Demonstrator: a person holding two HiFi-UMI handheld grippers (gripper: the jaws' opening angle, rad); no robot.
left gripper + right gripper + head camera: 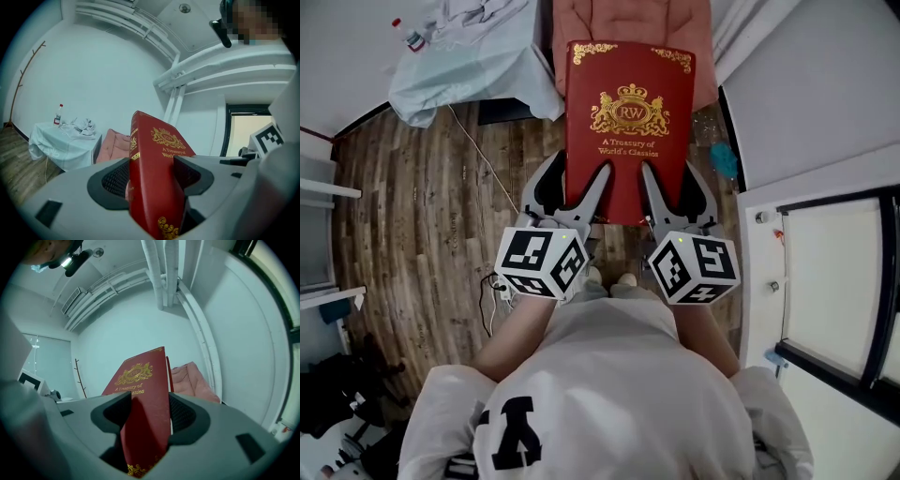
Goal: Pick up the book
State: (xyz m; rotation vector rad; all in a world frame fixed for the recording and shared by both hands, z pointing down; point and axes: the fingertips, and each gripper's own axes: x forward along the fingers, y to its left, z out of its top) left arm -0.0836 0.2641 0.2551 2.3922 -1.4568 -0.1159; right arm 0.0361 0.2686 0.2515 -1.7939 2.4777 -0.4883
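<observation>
One book [629,103], clamped by left gripper [578,176], right gripper [671,176]

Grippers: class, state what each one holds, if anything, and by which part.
Both hold the red book, A Treasury of World's Classics, by its bottom edge: the left gripper near the spine, the right gripper near the page side.

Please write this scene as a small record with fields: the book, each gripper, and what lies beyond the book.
book: red book with gold print, held up off the floor, front cover facing the head camera
left gripper: left gripper shut on the near edge, left side
right gripper: right gripper shut on the near edge, right side
beyond: pink cushion, cloth-covered table, wooden floor
</observation>
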